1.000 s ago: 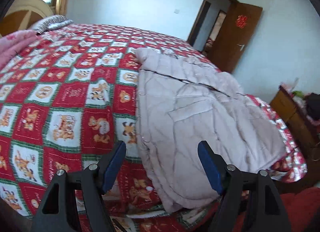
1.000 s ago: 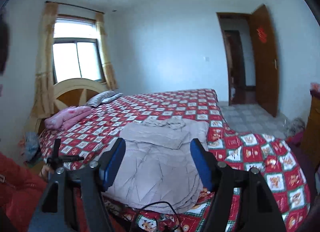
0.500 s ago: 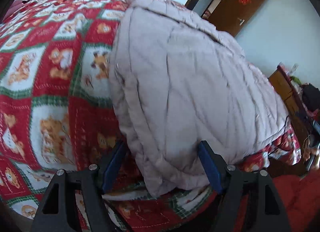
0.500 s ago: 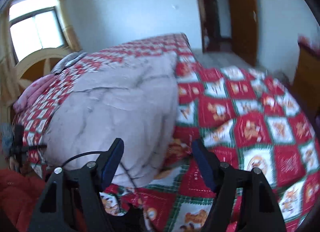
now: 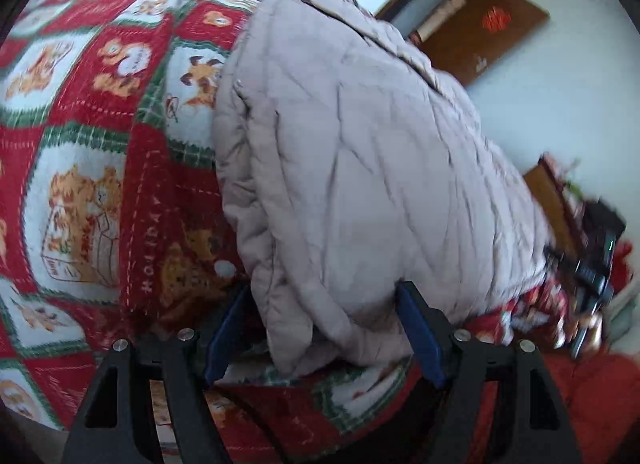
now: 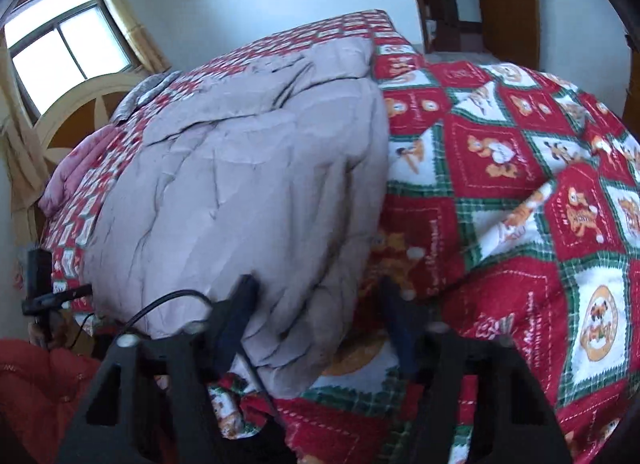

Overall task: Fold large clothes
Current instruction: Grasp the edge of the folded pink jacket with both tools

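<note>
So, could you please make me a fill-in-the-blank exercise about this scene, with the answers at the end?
1. The quilted coat is pale ____ in colour.
2. The coat lies on a bedspread checked in white, green and ____.
3. Both the left claw and the right claw are ____, each around a near corner of the coat.

Answers: pink; red; open

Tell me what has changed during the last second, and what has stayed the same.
Both grippers came down and forward to the near hem of the padded coat. The left gripper now straddles its left corner, the right gripper its right corner. Both are still open; nothing is gripped yet. The coat lies as before on the red bedspread.
</note>
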`<state>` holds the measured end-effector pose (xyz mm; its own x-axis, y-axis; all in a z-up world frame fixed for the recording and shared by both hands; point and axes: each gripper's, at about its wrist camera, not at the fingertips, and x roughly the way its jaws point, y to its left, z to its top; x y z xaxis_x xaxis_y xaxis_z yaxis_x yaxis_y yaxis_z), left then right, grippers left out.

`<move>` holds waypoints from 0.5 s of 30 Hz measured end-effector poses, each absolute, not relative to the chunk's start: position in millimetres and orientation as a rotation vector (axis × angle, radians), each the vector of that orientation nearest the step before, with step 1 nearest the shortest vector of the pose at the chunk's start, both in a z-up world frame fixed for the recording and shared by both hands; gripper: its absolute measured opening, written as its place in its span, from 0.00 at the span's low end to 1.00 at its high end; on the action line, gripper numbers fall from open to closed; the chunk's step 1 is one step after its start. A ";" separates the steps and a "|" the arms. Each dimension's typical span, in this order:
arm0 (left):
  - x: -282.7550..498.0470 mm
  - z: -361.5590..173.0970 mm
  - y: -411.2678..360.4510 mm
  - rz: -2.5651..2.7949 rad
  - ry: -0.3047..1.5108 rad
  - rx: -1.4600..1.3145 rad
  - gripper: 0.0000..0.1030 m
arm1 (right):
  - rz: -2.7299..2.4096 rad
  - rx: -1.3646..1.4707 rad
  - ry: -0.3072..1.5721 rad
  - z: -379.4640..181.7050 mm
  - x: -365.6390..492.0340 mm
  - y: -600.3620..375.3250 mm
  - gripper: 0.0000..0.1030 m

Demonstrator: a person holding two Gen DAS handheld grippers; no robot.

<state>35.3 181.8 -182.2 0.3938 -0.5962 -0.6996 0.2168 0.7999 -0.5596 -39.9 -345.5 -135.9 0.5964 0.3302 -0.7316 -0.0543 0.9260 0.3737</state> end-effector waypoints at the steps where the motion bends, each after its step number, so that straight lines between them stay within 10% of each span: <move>1: 35.3 -181.8 183.6 -0.535 1.039 -0.432 0.73 | 0.239 0.335 0.916 -137.0 -40.2 -343.6 0.42; 5: 29.1 -177.6 181.3 -0.535 1.004 -0.398 0.65 | 0.229 0.271 0.909 -136.8 -44.4 -334.1 0.42; 7: 23.4 -166.9 178.1 -0.552 0.963 -0.331 0.30 | 0.231 0.291 0.905 -136.9 -43.7 -335.1 0.26; 9: 21.5 -155.6 177.2 -0.573 0.921 -0.321 0.22 | 0.261 0.344 0.893 -137.8 -42.7 -335.9 0.18; 15: 25.3 -137.2 180.2 -0.591 0.852 -0.351 0.19 | 0.373 0.515 0.794 -134.9 -43.2 -341.0 0.16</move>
